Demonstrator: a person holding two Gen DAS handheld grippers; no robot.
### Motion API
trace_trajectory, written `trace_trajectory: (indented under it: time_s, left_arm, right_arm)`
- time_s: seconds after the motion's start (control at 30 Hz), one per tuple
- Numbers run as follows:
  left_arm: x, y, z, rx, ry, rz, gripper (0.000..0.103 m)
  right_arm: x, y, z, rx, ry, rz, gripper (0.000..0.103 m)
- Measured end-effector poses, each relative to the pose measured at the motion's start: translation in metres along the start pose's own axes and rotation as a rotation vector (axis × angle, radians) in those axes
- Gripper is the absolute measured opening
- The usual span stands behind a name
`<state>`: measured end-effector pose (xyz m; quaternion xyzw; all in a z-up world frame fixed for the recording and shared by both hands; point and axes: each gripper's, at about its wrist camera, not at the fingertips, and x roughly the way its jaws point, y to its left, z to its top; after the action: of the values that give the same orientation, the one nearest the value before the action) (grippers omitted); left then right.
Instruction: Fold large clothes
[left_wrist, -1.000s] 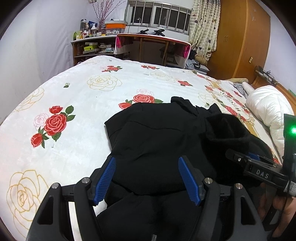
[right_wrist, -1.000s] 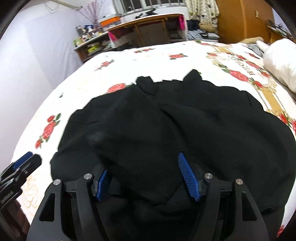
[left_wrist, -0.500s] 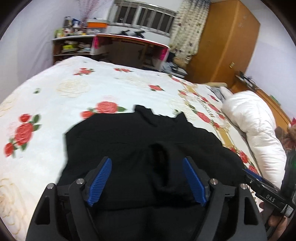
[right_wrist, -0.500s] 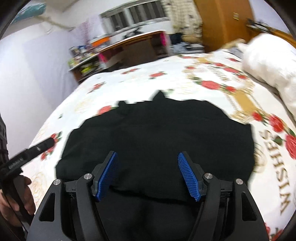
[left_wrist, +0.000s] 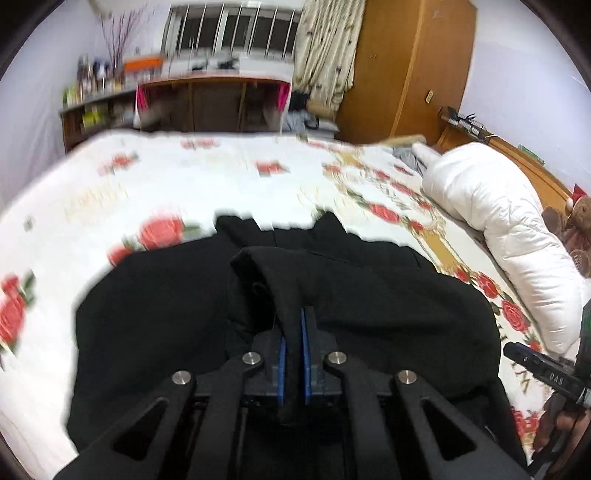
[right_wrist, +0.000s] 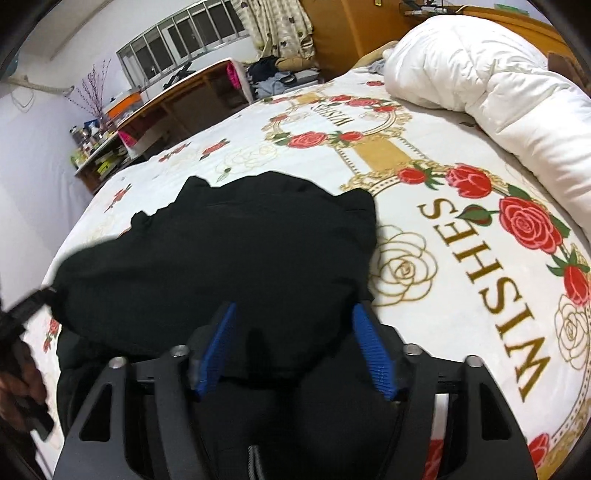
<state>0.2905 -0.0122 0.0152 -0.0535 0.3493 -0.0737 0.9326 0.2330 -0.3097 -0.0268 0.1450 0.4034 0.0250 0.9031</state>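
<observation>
Broadly, the bed (right_wrist: 424, 258) with its rose-printed cover fills both views, a white duvet (right_wrist: 498, 74) bunched at the upper right. Spread over the cover in the lower centre of each frame lies the black garment (right_wrist: 221, 251). At the bottom of the left wrist view, the left gripper (left_wrist: 293, 332) is clamped tight on a raised fold of that black cloth. Meanwhile the right gripper (right_wrist: 295, 343), bottom centre of its own view, is closing, its blue pads (right_wrist: 373, 350) apart with the garment's near edge between them.
</observation>
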Motion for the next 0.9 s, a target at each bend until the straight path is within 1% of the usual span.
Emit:
trace_trajectory:
  time_s: [0.07, 0.13, 0.2, 0.23, 0.27, 0.3, 0.33, 0.37, 0.4, 0.47, 0.5, 0.53, 0.6, 0.73, 0.83, 0.9]
  left_arm:
    - [0.003, 0.01, -0.002, -0.016, 0.014, 0.034, 0.007]
    - [0.009, 0.026, -0.011, -0.048, 0.046, 0.06, 0.007]
    - [0.021, 0.039, -0.023, -0.088, 0.085, 0.073, 0.007]
    - [0.027, 0.043, -0.028, -0.089, 0.104, 0.086, 0.007]
    - [0.034, 0.045, -0.035, -0.083, 0.12, 0.099, 0.007]
    - [0.038, 0.045, -0.041, -0.075, 0.131, 0.106, 0.007]
    - [0.041, 0.045, -0.045, -0.06, 0.136, 0.115, 0.008]
    - [0.043, 0.045, -0.048, -0.056, 0.14, 0.121, 0.008]
    - [0.043, 0.046, -0.049, -0.066, 0.143, 0.117, 0.008]
    - [0.037, 0.048, -0.046, -0.076, 0.137, 0.116, 0.008]
    - [0.031, 0.049, -0.045, -0.072, 0.128, 0.123, 0.01]
    - [0.025, 0.05, -0.043, -0.066, 0.114, 0.137, 0.012]
    - [0.015, 0.057, -0.039, -0.075, 0.096, 0.135, 0.012]
    - [-0.008, 0.069, -0.038, -0.109, 0.06, 0.18, 0.012]
    - [-0.017, 0.07, -0.031, -0.151, 0.027, 0.159, 0.012]
    - [-0.012, 0.06, -0.023, -0.127, 0.013, 0.141, 0.012]
  right_arm:
    - [0.003, -0.002, 0.003, 0.006, -0.002, 0.003, 0.056]
    - [0.006, 0.0, 0.005, 0.006, -0.002, 0.015, 0.055]
    - [0.013, 0.008, 0.007, -0.025, 0.0, 0.02, 0.055]
    - [0.016, 0.011, 0.008, -0.038, 0.005, 0.02, 0.055]
    - [0.022, 0.015, 0.008, -0.054, 0.016, 0.019, 0.052]
    - [0.028, 0.019, 0.009, -0.069, 0.029, 0.019, 0.042]
    - [0.035, 0.023, 0.009, -0.088, 0.044, 0.012, 0.037]
    - [0.042, 0.024, 0.008, -0.106, 0.064, 0.003, 0.036]
    - [0.055, 0.026, 0.005, -0.124, 0.105, -0.008, 0.035]
    - [0.069, 0.025, 0.001, -0.141, 0.152, -0.018, 0.035]
    - [0.07, 0.026, 0.002, -0.152, 0.155, -0.02, 0.035]
    - [0.066, 0.026, 0.003, -0.159, 0.149, -0.018, 0.035]
    - [0.057, 0.024, 0.005, -0.154, 0.132, -0.004, 0.035]
    - [0.038, 0.018, 0.01, -0.154, 0.088, -0.004, 0.035]
    - [0.03, 0.016, 0.02, -0.157, 0.051, -0.009, 0.035]
    - [0.034, 0.019, 0.029, -0.163, 0.044, -0.014, 0.035]
